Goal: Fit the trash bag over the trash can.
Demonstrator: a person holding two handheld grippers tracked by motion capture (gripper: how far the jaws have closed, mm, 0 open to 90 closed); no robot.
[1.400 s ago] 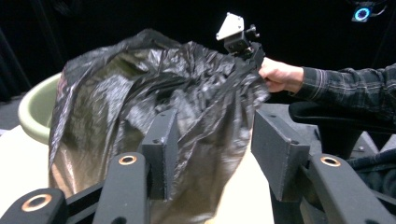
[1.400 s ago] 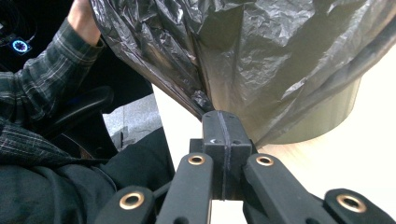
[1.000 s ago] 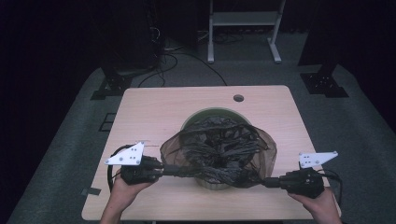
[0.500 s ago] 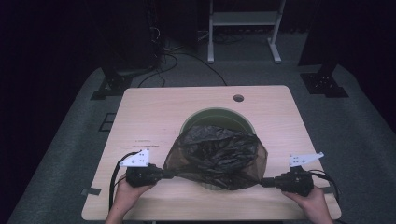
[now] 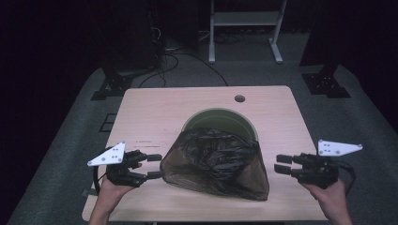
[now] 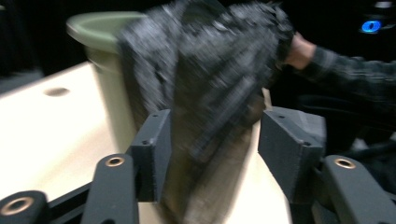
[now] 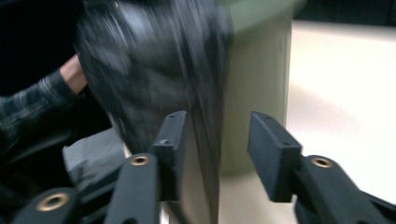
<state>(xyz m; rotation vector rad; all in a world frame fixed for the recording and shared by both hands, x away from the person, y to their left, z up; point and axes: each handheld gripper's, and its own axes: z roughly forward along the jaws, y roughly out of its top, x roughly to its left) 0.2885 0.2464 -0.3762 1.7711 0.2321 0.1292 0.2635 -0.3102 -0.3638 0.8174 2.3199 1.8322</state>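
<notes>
The table is pale wood with a small round hole near its far edge. On it stands a green bin, round and upright; its far rim and a strip of its inside show from the high view, and what is in it cannot be told. A black bag lies crumpled over the near side of the bin and spreads down onto the table in front of it, its lower edge flat on the wood.

The left gripper sits just beside the bag's left edge. Its jaws have just been opening and stand about half apart. In the left gripper view a fold of the bag hangs between the jaws without the pads pressing on it; whether the film brushes one pad is too blurred to tell. The right gripper is near the bag's right corner but apart from it. Its jaws have also just been opening, and they grip nothing.

The high view gives the bag's whole outline and both hands. The left gripper view shows the bin's wall down to the table and, beyond the bag, a hand and plaid sleeve. The right gripper view shows the bin's wall beside the blurred bag, with film hanging at the inner face of one jaw.
</notes>
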